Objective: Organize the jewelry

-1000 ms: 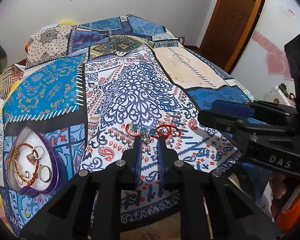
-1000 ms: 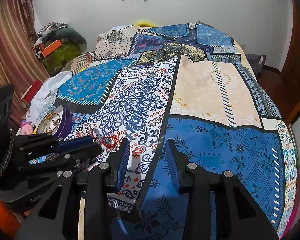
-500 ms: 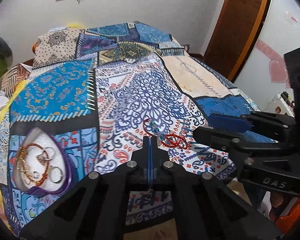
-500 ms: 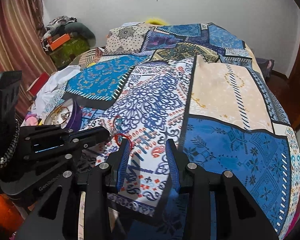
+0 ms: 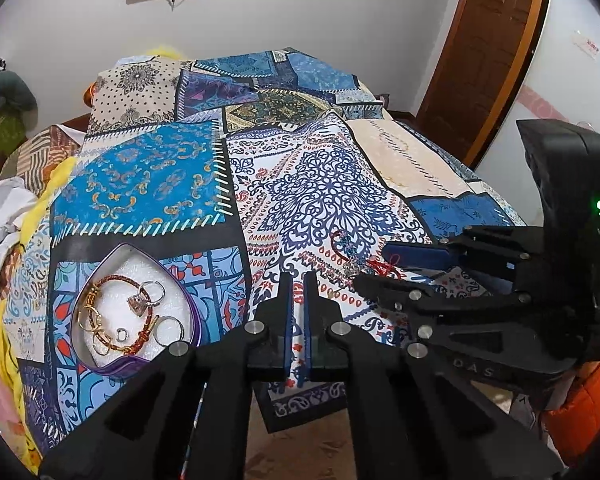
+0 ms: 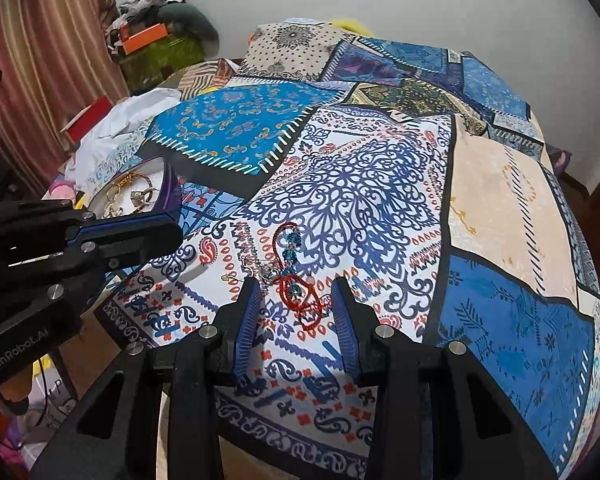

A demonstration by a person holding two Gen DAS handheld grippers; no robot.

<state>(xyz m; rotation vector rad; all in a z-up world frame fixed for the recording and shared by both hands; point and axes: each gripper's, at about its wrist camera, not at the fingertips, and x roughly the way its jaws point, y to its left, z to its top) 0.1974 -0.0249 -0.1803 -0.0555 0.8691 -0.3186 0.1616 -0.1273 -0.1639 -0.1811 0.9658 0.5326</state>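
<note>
Red bracelet (image 6: 300, 300) lies loose on the bed's quilt (image 6: 500, 208), directly ahead of the right tool (image 6: 296, 300) and framed between its two blue pads; pads stand clear on either side, not touching it; jaws part-open, gripping nothing. Bracelet's long axis runs away from the tool, up the quilt: red looped end nearest the tips, teal beaded stretch and a red cord arc further out; a tangle of thin silver chain (image 6: 260, 270) sits just beside it, toward the left pad. So the jaws close across the narrow way of the piece, which I judge the right way for a pinch; the chain may get caught up with it. Left tool (image 5: 296, 280) has its pads all but together, only a thin slit showing, nothing seen between them; from its camera the bracelet (image 5: 384, 266) lies off to the right, under the right tool's tips, so the right hand is the nearer one. Heart-shaped tin (image 5: 188, 312), already holding rings and bangles, sits to the left of both tools, well apart from the bracelet; the carry, once gripped, would go leftward across the quilt.
</note>
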